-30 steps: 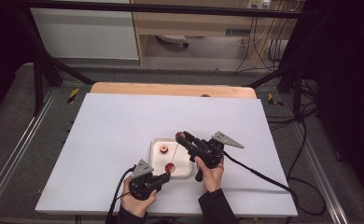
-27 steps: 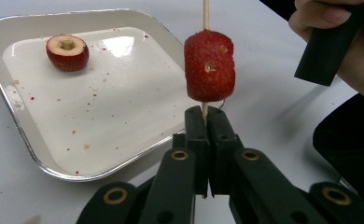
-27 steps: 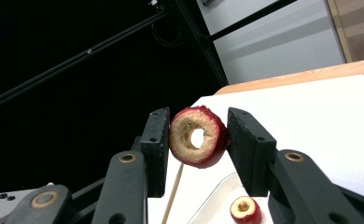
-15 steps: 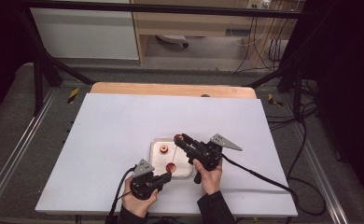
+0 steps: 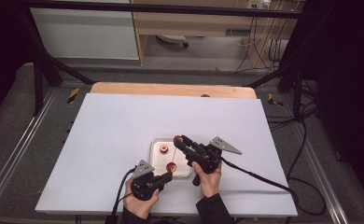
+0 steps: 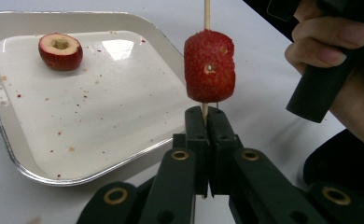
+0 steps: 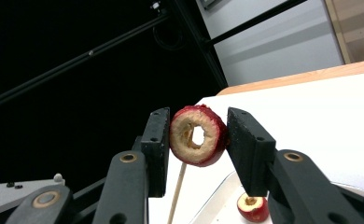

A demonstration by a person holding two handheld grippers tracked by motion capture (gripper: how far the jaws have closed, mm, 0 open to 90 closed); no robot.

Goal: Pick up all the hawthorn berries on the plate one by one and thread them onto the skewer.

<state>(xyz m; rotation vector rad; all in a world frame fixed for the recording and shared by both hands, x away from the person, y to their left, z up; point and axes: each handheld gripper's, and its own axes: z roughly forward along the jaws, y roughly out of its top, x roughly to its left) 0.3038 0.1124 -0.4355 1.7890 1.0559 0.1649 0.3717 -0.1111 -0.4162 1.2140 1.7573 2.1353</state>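
Observation:
My left gripper [image 6: 207, 126] is shut on the lower end of a thin wooden skewer [image 6: 206, 11] that stands upright. A red hawthorn fruit [image 6: 209, 65] is threaded on the skewer just above the jaws. My right gripper [image 7: 196, 140] is shut on a cored red fruit [image 7: 198, 135], with the hole facing the camera. It holds this fruit at the top of the skewer [image 7: 178, 191]; whether the tip is in the hole I cannot tell. In the high view the left gripper [image 5: 164, 179] is at the tray's near edge and the right gripper [image 5: 178, 139] is above the tray.
A shallow metal tray [image 5: 185, 171] lies on the white tabletop [image 5: 105, 140], with one more cored fruit [image 5: 163, 149] in its far left corner. Red crumbs speckle the tray [image 6: 12, 140]. The right hand [image 6: 329, 46] is close beside the skewer.

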